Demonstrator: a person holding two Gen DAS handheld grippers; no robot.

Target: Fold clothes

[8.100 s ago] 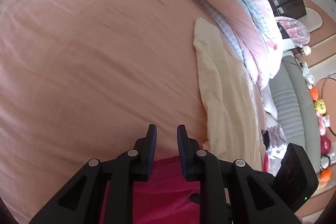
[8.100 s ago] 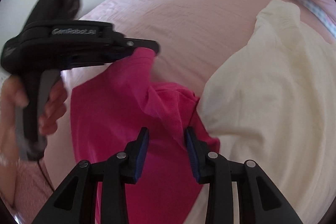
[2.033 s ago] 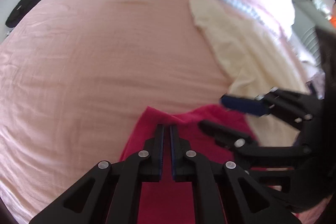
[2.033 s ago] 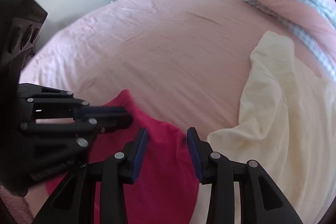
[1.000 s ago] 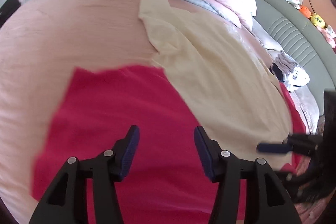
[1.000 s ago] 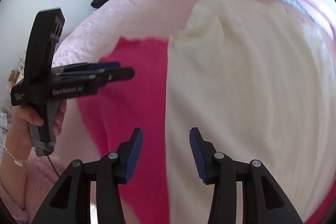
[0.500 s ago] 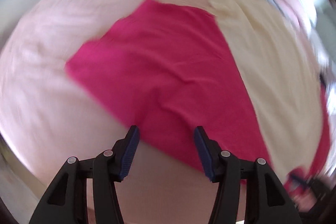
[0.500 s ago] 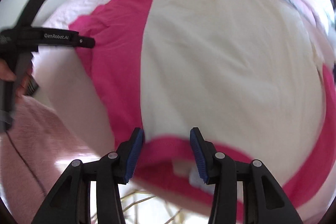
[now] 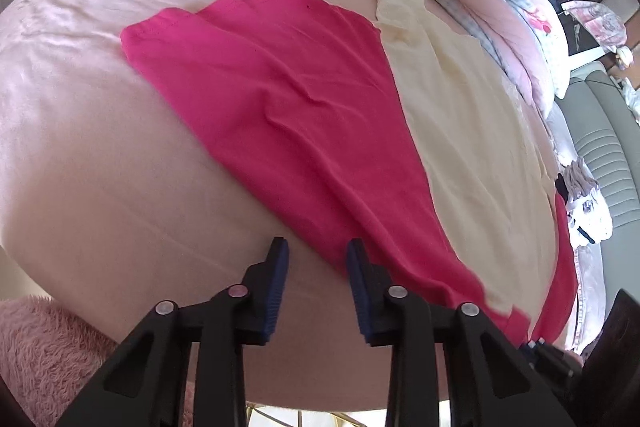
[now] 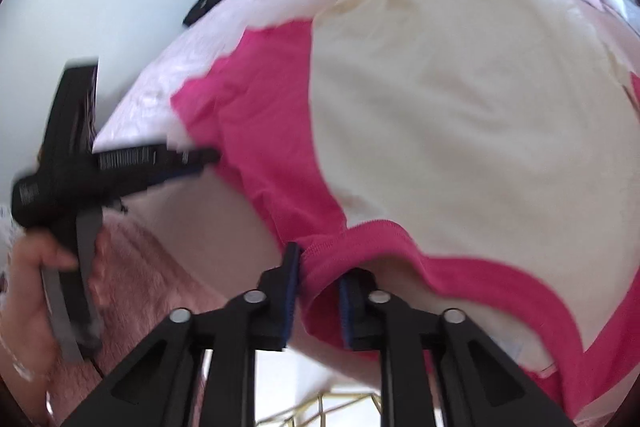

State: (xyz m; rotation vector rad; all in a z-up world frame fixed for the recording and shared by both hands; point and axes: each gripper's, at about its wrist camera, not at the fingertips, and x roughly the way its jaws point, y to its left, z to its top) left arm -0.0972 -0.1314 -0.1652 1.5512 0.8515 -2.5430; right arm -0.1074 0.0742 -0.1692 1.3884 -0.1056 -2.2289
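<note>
Right wrist view: right gripper (image 10: 316,267) jaws straddle the pink garment (image 10: 276,155) hem, not clamped; close fully before lifting; left gripper (image 9: 316,259) jaws apart, empty.

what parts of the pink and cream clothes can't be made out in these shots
- Bright pink cotton garment: its middle is covered by the cream-yellow garment in both views, so its overall shape is unclear.
- Left wrist view: its near right end is cut off behind the left gripper.
- Right wrist view: motion blur smears the left gripper, so its jaws are unreadable there.
- Right gripper: the pink hem sits between the jaws; whether they pinch it is unclear.
</note>
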